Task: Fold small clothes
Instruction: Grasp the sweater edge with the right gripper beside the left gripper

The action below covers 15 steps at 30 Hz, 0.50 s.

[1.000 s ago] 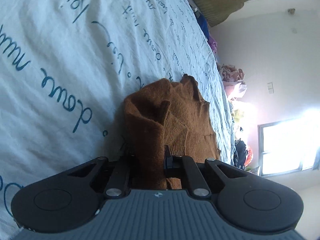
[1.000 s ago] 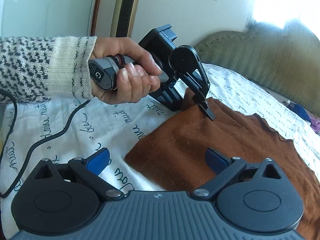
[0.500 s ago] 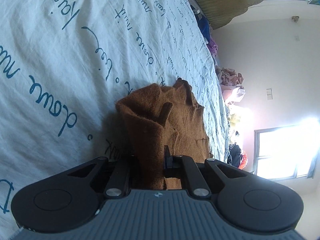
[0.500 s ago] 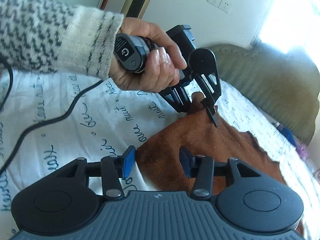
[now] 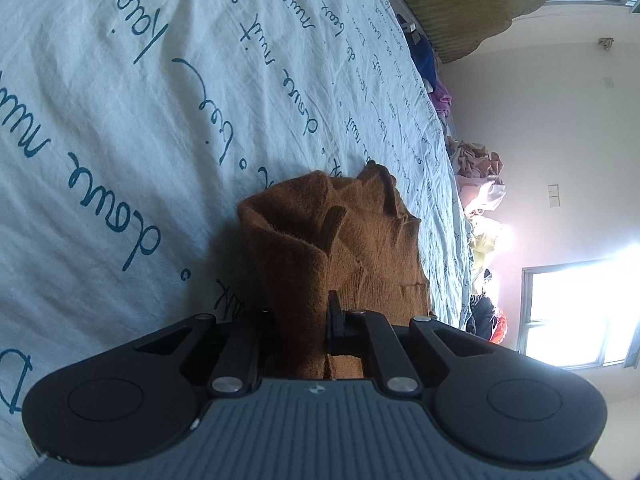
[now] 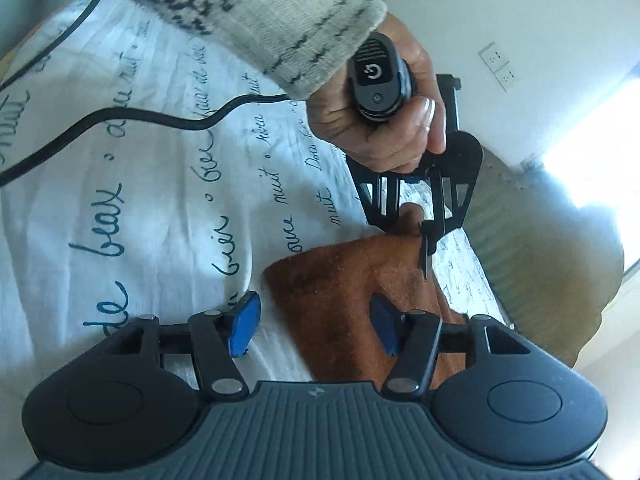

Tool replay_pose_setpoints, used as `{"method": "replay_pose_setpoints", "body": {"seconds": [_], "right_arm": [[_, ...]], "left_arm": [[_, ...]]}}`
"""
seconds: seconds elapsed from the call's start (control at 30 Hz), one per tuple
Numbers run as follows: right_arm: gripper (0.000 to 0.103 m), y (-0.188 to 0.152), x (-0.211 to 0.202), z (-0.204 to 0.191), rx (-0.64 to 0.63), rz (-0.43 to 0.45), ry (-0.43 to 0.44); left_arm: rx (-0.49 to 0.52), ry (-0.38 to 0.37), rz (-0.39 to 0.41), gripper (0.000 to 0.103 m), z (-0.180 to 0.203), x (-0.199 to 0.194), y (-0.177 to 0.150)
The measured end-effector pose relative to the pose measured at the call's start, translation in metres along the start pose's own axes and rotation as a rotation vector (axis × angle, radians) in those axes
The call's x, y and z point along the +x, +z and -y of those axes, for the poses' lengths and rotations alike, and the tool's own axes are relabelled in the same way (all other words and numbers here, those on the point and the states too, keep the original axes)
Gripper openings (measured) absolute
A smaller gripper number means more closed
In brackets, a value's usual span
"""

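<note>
Pinching a raised fold of the brown knit garment (image 5: pixel 352 240), your left gripper (image 5: pixel 320 320) has its jaws pressed together on the cloth, lifting it off the white bedsheet with blue script (image 5: pixel 160 100). Your right gripper (image 6: pixel 312 320) is spread, its jaws having just been opening a little after narrowing; its blue pads (image 6: pixel 242 322) straddle the garment's near edge without pressing on it. A black cable (image 6: pixel 120 120) trails across the sheet, and your left hand (image 6: pixel 384 128) in a speckled knit sleeve (image 6: pixel 288 12) partly blocks the view. A heap of clothes (image 5: pixel 476 184) lies beyond the bed's edge, blurred by window glare. Gripper bodies hide the garment's nearest part.
</note>
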State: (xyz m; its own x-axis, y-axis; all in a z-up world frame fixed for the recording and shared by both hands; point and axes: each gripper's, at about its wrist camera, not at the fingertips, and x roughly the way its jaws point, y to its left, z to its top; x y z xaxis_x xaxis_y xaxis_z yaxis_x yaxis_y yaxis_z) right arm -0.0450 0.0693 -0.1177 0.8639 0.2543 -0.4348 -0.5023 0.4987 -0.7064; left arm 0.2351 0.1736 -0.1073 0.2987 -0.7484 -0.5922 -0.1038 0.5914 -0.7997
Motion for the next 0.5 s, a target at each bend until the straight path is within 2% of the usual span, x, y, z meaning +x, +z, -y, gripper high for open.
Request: {"method": "replay_pose_setpoints", "body": {"seconds": [0.17, 0.2, 0.23, 0.27, 0.33, 0.4, 0.47, 0.5], "right_arm": [[0.056, 0.005, 0.015, 0.005, 0.070, 0.017, 0.007], [0.047, 0.006, 0.018, 0.009, 0.098, 0.007, 0.027], [0.015, 0.007, 0.021, 0.014, 0.135, -0.004, 0.039], [0.009, 0.007, 0.019, 0.017, 0.161, 0.006, 0.015], [0.009, 0.004, 0.016, 0.026, 0.233, 0.009, 0.045], [0.008, 0.000, 0.013, 0.032, 0.293, 0.024, 0.057], [0.008, -0.005, 0.007, 0.047, 0.423, 0.047, 0.109], [0.008, -0.006, 0.004, 0.054, 0.461, 0.067, 0.100]], "left_arm": [[-0.019, 0.014, 0.005, 0.013, -0.009, 0.002, -0.001], [-0.019, 0.018, 0.008, 0.013, -0.009, 0.003, -0.001], [-0.017, 0.023, 0.013, 0.013, -0.009, 0.003, -0.002], [-0.009, 0.021, 0.019, 0.013, -0.008, 0.003, -0.002], [0.012, 0.025, 0.032, 0.013, -0.005, 0.002, -0.004], [-0.014, 0.016, 0.050, 0.012, -0.007, 0.000, -0.006], [-0.039, -0.006, 0.077, 0.012, -0.005, -0.003, -0.009], [-0.050, -0.023, 0.089, 0.012, -0.003, -0.006, -0.010]]}}
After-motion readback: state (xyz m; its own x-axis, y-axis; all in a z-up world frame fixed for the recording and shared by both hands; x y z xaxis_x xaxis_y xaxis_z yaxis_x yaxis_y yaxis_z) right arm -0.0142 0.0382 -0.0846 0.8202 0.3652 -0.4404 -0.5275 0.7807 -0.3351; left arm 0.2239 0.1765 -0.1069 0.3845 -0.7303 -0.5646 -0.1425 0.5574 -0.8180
